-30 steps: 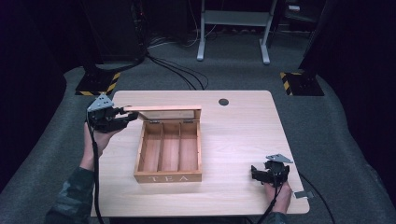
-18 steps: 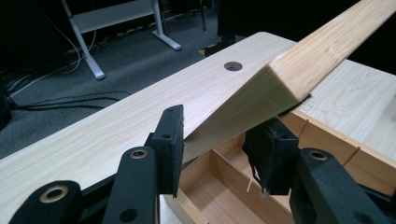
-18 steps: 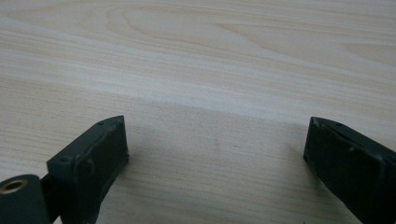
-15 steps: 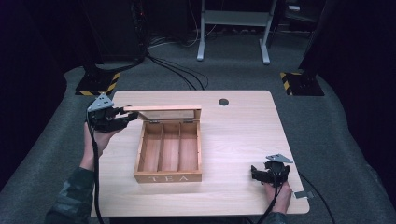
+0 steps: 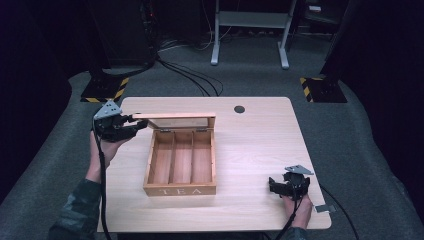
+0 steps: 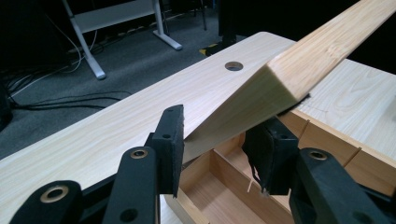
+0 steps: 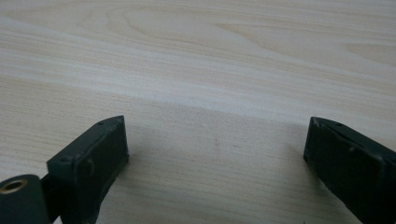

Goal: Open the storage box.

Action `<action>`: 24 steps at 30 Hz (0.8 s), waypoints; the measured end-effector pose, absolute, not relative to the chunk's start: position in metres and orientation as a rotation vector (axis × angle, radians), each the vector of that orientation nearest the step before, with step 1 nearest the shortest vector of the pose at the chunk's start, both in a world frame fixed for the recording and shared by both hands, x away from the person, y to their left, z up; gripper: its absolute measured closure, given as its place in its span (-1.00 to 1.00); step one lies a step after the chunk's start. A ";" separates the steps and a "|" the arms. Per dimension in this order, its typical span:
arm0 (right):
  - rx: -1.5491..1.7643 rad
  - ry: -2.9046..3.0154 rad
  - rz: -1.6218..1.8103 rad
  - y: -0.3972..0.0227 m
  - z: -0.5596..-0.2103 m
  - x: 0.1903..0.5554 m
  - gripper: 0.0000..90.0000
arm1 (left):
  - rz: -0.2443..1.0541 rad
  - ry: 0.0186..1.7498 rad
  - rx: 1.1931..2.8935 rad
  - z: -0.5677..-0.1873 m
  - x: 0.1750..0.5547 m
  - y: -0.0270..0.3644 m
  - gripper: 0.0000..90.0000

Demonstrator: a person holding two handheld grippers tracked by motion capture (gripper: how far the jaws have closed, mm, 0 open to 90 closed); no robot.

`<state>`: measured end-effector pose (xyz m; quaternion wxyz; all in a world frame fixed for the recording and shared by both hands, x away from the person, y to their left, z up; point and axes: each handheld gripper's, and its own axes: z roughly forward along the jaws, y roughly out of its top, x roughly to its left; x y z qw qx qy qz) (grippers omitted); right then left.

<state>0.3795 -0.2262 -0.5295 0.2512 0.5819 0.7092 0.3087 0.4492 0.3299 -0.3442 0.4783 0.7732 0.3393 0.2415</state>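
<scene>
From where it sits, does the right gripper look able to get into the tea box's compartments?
Probably yes. The lid is up, held by the left gripper, so the box is open on top, and bare table lies between it and the open right gripper.

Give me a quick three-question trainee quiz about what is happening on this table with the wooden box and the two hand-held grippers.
1. True or false: the hinged lid of the light wooden tea box is raised.
2. How many compartments does the box have? A two, B three, C five.
3. Fill in: the right gripper has its jaws ____ over the pale wooden table.

Key: 1 true, the left gripper has its jaws on either side of the lid's corner. 2 B. 3 open, with nothing between them.
</scene>
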 end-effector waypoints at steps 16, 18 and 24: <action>1.583 1.931 0.840 -0.226 -0.529 0.379 -0.87 | 0.605 0.825 1.886 -0.347 0.445 0.329 0.29; 1.583 1.929 0.840 -0.226 -0.530 0.379 -0.87 | 0.609 0.820 1.893 -0.348 0.442 0.329 0.29; 1.584 1.929 0.839 -0.226 -0.530 0.379 -0.87 | 0.619 0.816 1.885 -0.353 0.435 0.328 0.28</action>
